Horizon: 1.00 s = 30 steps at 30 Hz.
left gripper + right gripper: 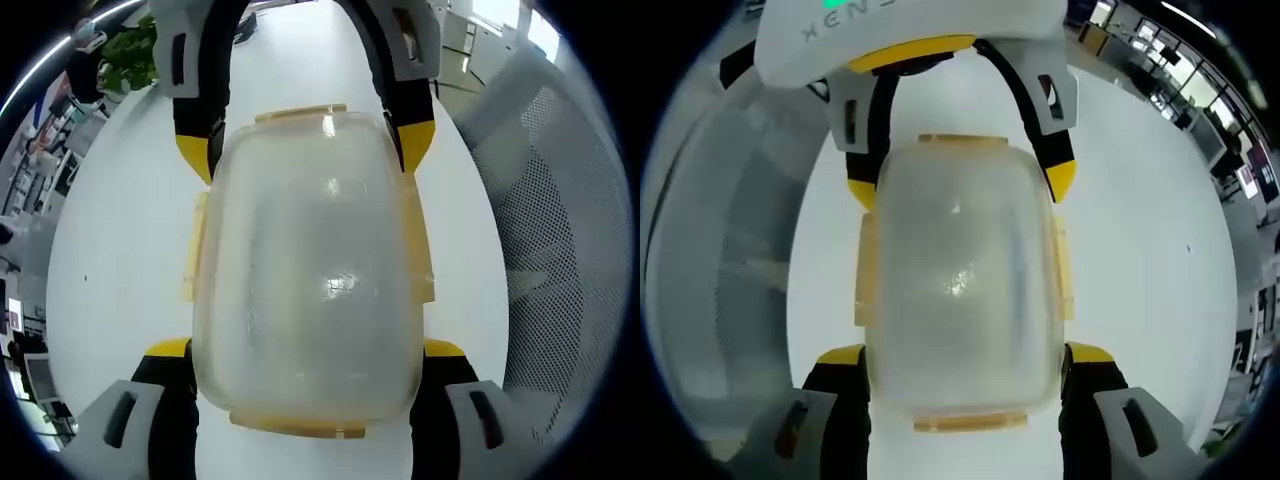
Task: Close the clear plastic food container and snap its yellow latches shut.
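Note:
The clear plastic food container (310,280) with its lid on sits over the white table, seen face on. Yellow latches (192,250) run along all of its edges. In the left gripper view my left gripper (305,352) straddles the container's near end, its yellow-tipped jaws spread wide and pressed against both side walls. My right gripper (305,150) clasps the far end the same way. The right gripper view mirrors this: the container (960,280), my right gripper (967,355) at its near end, my left gripper (962,185) at the far end.
The white tabletop (120,260) lies around the container. A mesh-backed office chair (560,260) stands beside the table, also seen as the chair (720,260). A green plant (130,60) sits at the table's far edge. Office desks (1200,90) fill the background.

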{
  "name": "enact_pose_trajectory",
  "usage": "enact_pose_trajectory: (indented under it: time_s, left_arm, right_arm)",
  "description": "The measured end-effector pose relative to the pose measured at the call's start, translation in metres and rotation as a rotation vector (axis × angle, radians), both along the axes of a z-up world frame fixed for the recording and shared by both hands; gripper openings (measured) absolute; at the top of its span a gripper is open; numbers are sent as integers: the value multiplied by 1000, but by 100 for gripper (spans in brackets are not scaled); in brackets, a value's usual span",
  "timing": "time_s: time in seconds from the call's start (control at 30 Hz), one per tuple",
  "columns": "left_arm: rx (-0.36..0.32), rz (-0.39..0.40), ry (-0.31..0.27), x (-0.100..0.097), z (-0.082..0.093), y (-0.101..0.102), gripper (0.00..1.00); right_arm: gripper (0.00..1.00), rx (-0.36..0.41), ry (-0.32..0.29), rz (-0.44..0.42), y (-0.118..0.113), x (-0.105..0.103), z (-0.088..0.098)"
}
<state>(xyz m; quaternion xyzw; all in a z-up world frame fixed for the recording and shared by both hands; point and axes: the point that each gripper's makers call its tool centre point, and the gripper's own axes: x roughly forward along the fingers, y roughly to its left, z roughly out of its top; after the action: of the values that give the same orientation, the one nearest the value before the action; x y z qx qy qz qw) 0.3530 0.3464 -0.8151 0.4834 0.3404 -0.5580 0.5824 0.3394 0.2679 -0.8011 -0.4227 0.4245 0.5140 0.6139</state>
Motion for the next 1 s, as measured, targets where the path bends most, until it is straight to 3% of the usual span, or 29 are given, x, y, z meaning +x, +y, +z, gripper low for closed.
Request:
enact_pose_trajectory:
  time_s: [0.7,1.0]
  left_arm:
    - [-9,7,1,1,2,23,89]
    - [-16,11,0,0,2,23,89]
  right_arm:
    - [78,-11,-1,5,23,2,2]
    - [78,-6,-3,6,24,1,1]
